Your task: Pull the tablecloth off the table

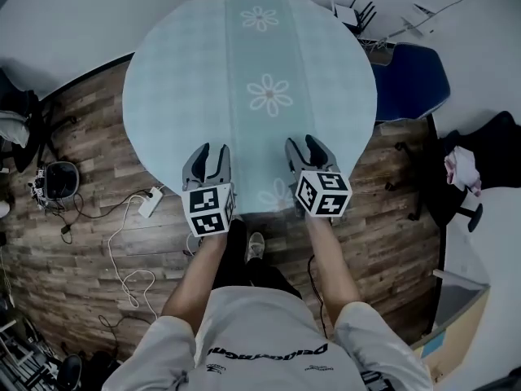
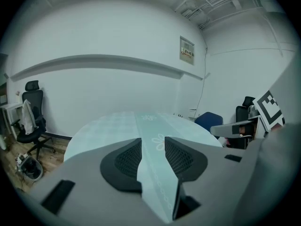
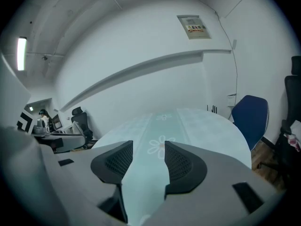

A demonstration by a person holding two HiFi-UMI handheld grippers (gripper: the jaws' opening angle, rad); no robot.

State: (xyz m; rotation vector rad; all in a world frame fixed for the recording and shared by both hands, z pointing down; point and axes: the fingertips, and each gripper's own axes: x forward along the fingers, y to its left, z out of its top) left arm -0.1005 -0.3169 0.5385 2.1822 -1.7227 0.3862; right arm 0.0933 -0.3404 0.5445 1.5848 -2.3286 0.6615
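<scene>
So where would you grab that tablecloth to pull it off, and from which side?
Probably its near edge, right in front of the person. The tablecloth lies flat and smooth, so only the rim offers a fold to pinch. Come from the near side, the open left gripper and right gripper either side of the flowered centre stripe, then pull back.

No clearly readable text anywhere. Dark printed line across white shirt at bottom of head view, upside down and blurred, letters not made out; two smaller prints below it, also illegible. Small placard high on white wall in left gripper view, same placard in right gripper view, with red patch, wording too small to read. Black-and-white square markers on cubes of left gripper and right gripper: patterns only, no characters.
</scene>
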